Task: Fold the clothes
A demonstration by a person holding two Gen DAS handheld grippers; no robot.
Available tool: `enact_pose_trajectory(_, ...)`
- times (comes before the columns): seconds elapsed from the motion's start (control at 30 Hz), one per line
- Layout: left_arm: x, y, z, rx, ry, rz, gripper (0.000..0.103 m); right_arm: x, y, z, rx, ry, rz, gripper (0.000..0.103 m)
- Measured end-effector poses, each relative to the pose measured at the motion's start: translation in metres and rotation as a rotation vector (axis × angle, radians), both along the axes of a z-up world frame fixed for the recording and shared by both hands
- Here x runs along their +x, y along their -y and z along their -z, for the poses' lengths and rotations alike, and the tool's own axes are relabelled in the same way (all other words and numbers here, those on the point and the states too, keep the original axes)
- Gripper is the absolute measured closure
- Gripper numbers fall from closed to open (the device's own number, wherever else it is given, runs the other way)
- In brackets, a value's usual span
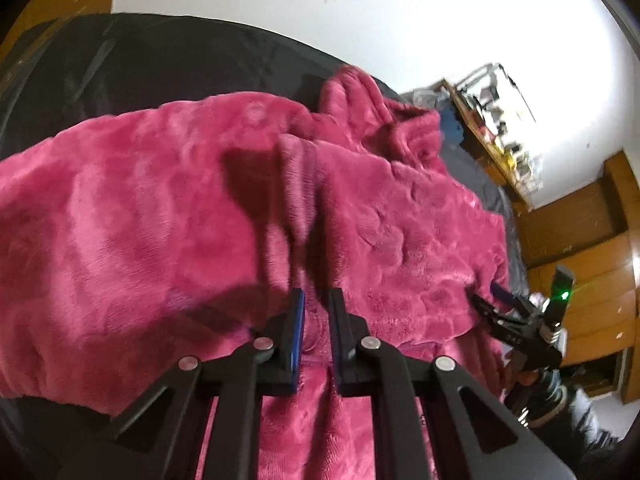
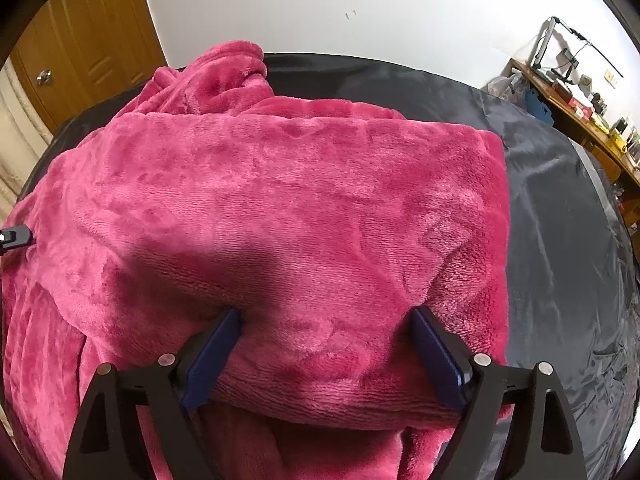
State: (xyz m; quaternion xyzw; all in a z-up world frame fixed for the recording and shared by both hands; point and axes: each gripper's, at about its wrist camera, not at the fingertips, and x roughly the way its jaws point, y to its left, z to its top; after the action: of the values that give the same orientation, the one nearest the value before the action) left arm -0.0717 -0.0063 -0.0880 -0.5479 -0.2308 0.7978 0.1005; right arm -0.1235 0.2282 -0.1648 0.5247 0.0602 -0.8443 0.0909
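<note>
Garment: a pink fleece robe (image 2: 288, 208) lies spread over a dark sheet (image 2: 560, 240), partly folded, with a thick doubled layer toward the near edge and a bunched collar or hood (image 2: 224, 76) at the far side.
Left gripper (image 1: 316, 300): its jaws are drawn close together, with a narrow ridge of the pink fleece pinched between the blue pads; the fingers (image 1: 296, 320) point down into the cloth.
Right gripper (image 2: 326, 320): its jaws stand wide apart, one finger at each side of the thick folded edge of the robe; the fleece sits between the blue pads (image 2: 436, 356) and bulges against them, but whether they press on it I cannot tell.
Right gripper in the left view: it shows at the right edge of the robe (image 1: 496, 304), fingers at the fleece, with a green light on its body.
Sheet: dark, shiny and creased, bare to the right of the robe.
Room: a white wall (image 2: 360, 0) behind, a wooden door (image 2: 92, 40) on the left, a cluttered wooden desk (image 2: 580, 108) on the right.
</note>
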Motion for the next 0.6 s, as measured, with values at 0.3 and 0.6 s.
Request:
enact_pose_trajectory(0.3,-0.017,-0.004,0.013,-0.059,0.032,-0.015,0.088,0.002,0.005,0.000,-0.011,-0.007,-0.005,0.011)
enact_pose_trajectory(0.6,-0.017,-0.005,0.022,0.020,0.029,0.020,0.050,0.006,0.005,0.000,-0.014,-0.010,-0.001,0.006)
